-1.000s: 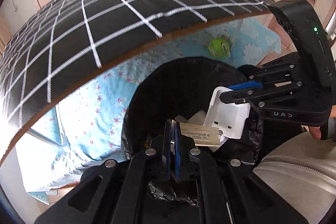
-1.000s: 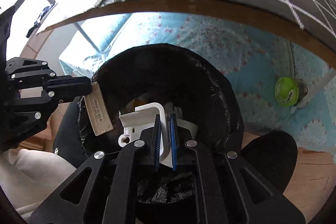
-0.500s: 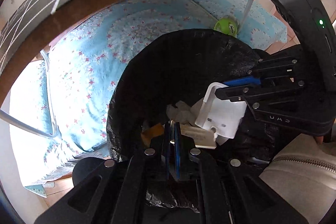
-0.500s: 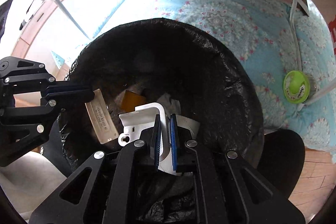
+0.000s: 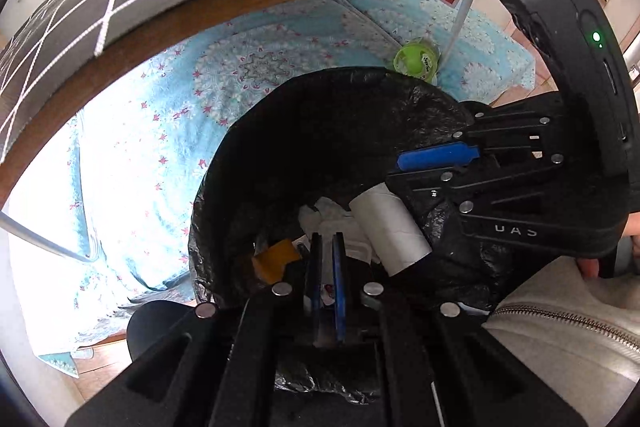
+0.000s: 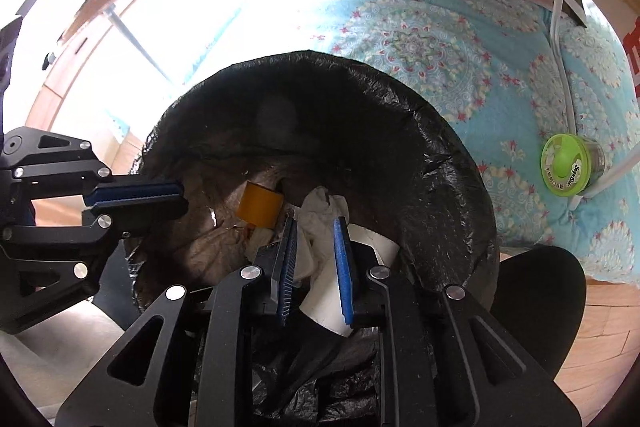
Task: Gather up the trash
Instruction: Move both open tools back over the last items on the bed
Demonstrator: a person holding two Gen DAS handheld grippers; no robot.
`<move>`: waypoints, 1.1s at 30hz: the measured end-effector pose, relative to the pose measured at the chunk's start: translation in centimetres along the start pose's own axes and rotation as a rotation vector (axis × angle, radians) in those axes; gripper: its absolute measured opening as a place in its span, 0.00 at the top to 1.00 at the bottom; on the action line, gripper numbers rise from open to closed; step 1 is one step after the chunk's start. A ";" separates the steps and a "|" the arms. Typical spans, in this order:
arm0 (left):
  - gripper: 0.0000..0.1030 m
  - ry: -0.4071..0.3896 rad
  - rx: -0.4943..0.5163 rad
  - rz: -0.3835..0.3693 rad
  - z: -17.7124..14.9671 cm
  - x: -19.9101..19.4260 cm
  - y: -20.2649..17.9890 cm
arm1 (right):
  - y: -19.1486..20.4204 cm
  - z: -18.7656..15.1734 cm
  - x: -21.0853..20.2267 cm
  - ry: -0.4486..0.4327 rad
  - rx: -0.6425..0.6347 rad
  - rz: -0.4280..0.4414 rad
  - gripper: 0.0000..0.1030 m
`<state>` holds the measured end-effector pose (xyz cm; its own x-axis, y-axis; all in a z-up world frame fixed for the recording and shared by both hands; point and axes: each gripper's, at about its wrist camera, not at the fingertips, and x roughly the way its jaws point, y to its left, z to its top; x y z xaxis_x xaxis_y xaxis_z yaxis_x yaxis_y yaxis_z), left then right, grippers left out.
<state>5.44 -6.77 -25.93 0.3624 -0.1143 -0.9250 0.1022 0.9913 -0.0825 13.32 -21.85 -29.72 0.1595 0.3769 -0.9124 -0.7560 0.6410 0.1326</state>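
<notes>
Right wrist — claw parted over bin rim.

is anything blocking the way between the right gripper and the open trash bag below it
Nothing visible does. The right gripper hangs right over the mouth of the black trash bag, jaws just opened and parted, pads pressing on nothing. Beneath lie only dropped trash: a white cardboard tube and crumpled tissue.

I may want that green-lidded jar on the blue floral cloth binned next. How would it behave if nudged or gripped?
The green-lidded jar lies on its side, so a nudge would probably roll it. Its body looks like glass: likely rigid, smooth, perhaps slippery. The soft blue floral cloth may damp rolling.
</notes>
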 end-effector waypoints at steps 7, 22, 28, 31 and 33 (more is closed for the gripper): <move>0.96 -0.025 -0.013 -0.018 0.0 -1.3 0.0 | 0.4 -0.1 -1.7 -0.041 -0.016 0.001 0.81; 0.48 -0.198 -0.003 0.014 0.7 -8.4 0.6 | 2.8 0.2 -8.7 -0.192 -0.116 0.007 0.70; 0.48 -0.268 -0.007 0.045 1.7 -11.6 1.5 | 3.9 1.2 -12.2 -0.267 -0.185 -0.002 0.70; 0.48 -0.301 -0.010 0.052 2.0 -13.0 1.9 | 4.3 2.0 -13.5 -0.293 -0.218 -0.005 0.69; 0.48 -0.321 -0.021 0.058 2.5 -13.9 2.3 | 4.2 2.8 -14.1 -0.297 -0.217 0.035 0.65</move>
<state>2.93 -3.10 -12.34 0.6409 -0.0693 -0.7645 0.0555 0.9975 -0.0439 9.68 -22.66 -15.26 0.2845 0.5939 -0.7526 -0.8763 0.4795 0.0471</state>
